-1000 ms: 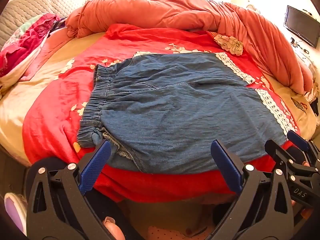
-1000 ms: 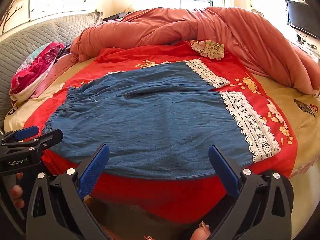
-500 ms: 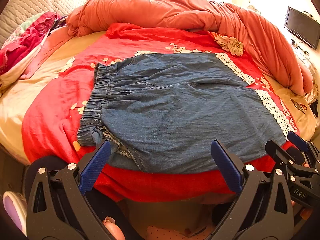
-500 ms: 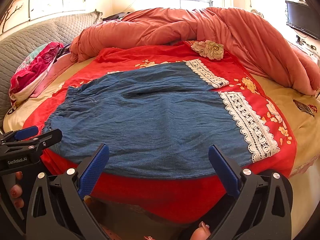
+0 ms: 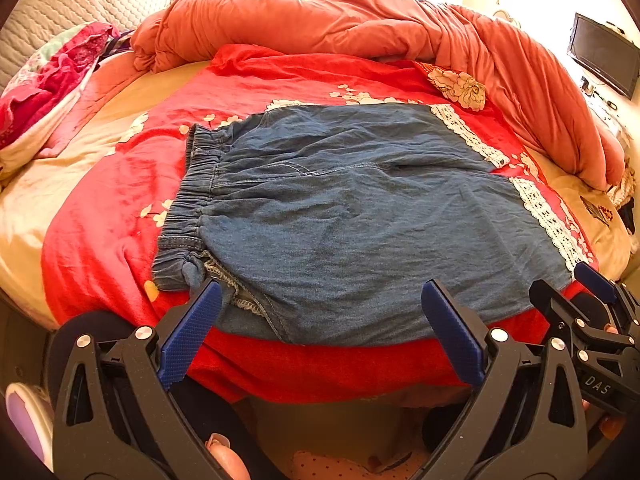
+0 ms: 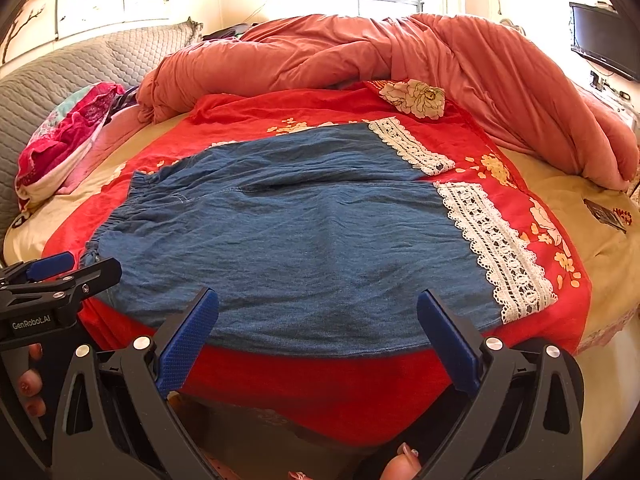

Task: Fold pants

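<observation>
Blue denim pants [image 5: 360, 220] with white lace hems [image 5: 548, 216] lie flat on a red bedspread [image 5: 108, 216], elastic waistband [image 5: 192, 200] to the left. They also show in the right wrist view [image 6: 304, 240], with the lace hems [image 6: 496, 248] to the right. My left gripper [image 5: 322, 300] is open and empty, just short of the pants' near edge by the waistband end. My right gripper [image 6: 318, 308] is open and empty at the near edge, toward the hem end. Each gripper shows at the edge of the other's view.
A bunched salmon duvet [image 5: 360, 28] lies across the back of the bed. A pink floral pillow [image 5: 44, 92] sits at the left by a grey quilted headboard [image 6: 80, 68]. A TV [image 5: 604, 56] hangs at the right. The bed's near edge drops off below the grippers.
Both grippers have crept slightly closer to the pants' near edge. The pants have not moved and both grippers stay open.
</observation>
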Available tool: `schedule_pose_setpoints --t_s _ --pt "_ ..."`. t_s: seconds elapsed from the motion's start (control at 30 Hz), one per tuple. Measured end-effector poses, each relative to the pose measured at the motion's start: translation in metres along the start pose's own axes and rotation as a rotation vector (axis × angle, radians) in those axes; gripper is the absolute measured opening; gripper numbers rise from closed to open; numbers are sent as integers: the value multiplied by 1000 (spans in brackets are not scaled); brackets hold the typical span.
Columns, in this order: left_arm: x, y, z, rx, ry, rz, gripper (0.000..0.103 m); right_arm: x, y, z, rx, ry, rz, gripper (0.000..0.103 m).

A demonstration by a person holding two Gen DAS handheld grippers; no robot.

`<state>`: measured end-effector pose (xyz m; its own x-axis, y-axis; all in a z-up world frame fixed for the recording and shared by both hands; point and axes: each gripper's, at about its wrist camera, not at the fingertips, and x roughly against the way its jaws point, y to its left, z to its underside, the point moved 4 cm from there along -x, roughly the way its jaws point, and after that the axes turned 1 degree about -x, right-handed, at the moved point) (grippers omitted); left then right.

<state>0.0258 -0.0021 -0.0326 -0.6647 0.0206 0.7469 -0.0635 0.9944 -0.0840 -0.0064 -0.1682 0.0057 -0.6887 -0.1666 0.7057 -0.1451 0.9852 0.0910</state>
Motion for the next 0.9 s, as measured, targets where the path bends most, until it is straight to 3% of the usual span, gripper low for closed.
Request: schedule_pose_setpoints --t_s 0.9 --pt "-3 2 -3 8 7 4 94 -1 3 -1 3 -6 2 99"
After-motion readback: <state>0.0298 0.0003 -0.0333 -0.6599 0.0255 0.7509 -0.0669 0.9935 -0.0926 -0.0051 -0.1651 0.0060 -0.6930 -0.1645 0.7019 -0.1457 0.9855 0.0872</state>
